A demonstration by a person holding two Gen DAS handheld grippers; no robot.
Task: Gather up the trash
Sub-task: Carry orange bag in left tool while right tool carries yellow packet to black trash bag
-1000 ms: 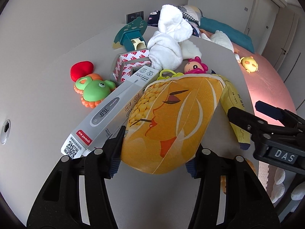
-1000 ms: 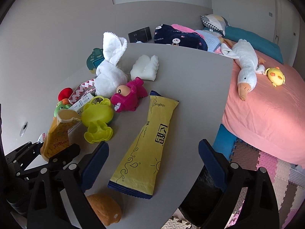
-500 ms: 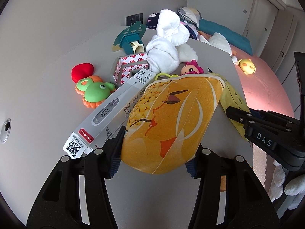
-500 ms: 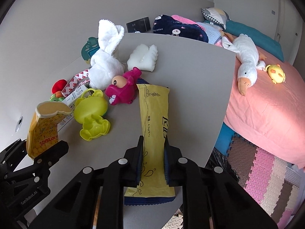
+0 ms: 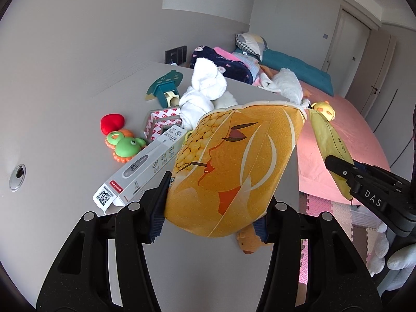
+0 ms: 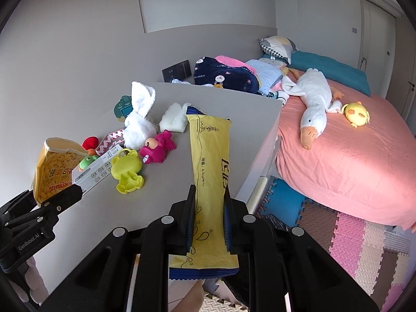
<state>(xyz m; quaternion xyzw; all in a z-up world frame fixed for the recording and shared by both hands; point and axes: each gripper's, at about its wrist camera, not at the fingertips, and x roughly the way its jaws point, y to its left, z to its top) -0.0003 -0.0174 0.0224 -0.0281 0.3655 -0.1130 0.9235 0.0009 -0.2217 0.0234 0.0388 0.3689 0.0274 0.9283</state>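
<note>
Centre frame, right gripper pinches the yellow wrapper low down, light and floppy; left gripper clamps the crinkly orange bag.

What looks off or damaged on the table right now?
The thermometer box lies with its near end flap open. The orange snack bag in the left gripper has a torn-open top. Toys crowd the table around a white towel bunny.

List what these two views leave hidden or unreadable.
- Left wrist view: the orange bag in the left gripper hides the table behind it and most of a brown toy.
- Right wrist view: the fingers cover the yellow packet's edges; its small print is unreadable.
- Thermometer box: small text illegible.
</note>
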